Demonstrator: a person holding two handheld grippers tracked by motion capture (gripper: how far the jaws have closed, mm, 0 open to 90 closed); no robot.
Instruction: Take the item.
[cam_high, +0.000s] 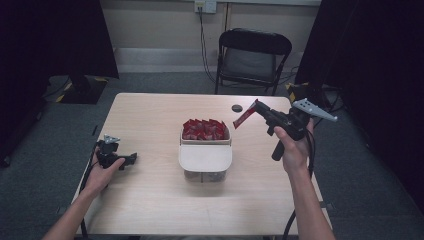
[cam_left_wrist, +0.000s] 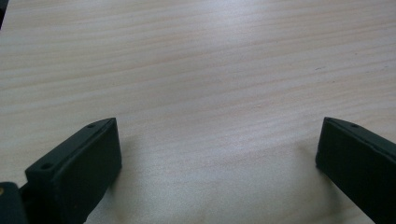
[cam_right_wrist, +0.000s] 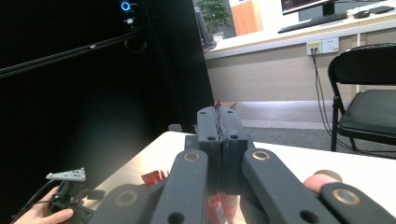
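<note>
Pinching a red sachet (cam_high: 244, 117) by one end between fully closed jaws, the right gripper (cam_high: 256, 107) risks dropping it short of the sachet-filled container (cam_high: 205, 156) while the left gripper (cam_high: 131, 159) rests wide open, empty, on the table (cam_high: 150, 200).

Item count, desk and surroundings

One pale wooden desk (cam_high: 150, 200); one white plastic container (cam_high: 205, 161) of red sachets, number uncountable; one red sachet (cam_high: 244, 116) held aloft; two black handheld grippers (cam_high: 131, 159) (cam_high: 256, 106); one small dark disc (cam_high: 237, 108); one black folding chair (cam_high: 252, 55).
</note>
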